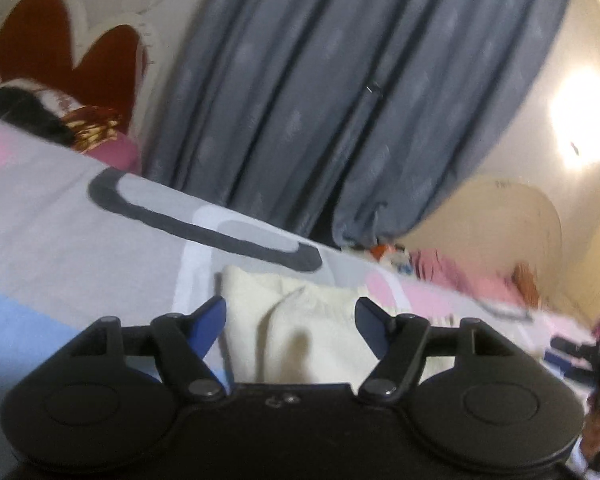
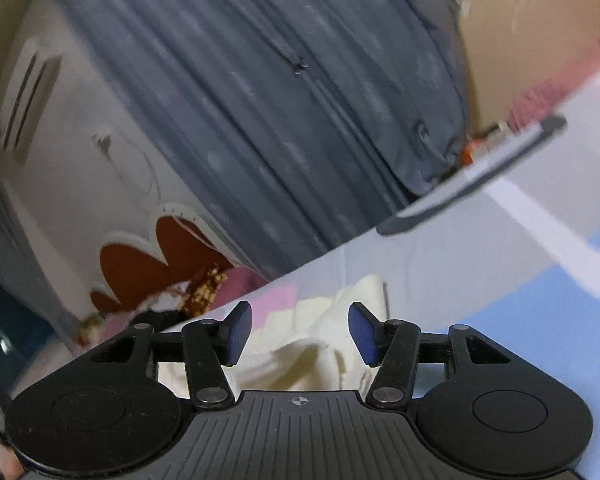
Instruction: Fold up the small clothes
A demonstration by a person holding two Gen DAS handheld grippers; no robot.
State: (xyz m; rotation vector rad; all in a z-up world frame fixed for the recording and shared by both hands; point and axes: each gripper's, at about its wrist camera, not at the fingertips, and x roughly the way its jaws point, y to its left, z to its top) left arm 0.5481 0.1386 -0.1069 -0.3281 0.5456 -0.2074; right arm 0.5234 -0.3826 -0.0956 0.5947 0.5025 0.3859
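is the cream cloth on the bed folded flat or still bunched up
Bunched up. The cream cloth shows loose creases and raised humps on the bedsheet in both wrist views, not flat layers. Both the left gripper and right gripper are open, not gripping it.

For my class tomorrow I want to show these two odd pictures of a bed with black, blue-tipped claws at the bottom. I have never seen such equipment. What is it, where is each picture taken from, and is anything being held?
No robot here: a person holds a hand-operated two-finger gripper in each hand, and each carries a wide-angle camera looking forward along its fingers. That is why the room looks bent.

One picture comes from the left gripper, the other from the right gripper. The black shapes are the tools' bodies; the blue pads are the fingertips.

Both look across a bed sheet patterned in grey, pink and blue, with a grey curtain behind. On the sheet lies a small cream garment, rumpled.

Both grippers are open, the garment showing between their fingers. Nothing is gripped at present.
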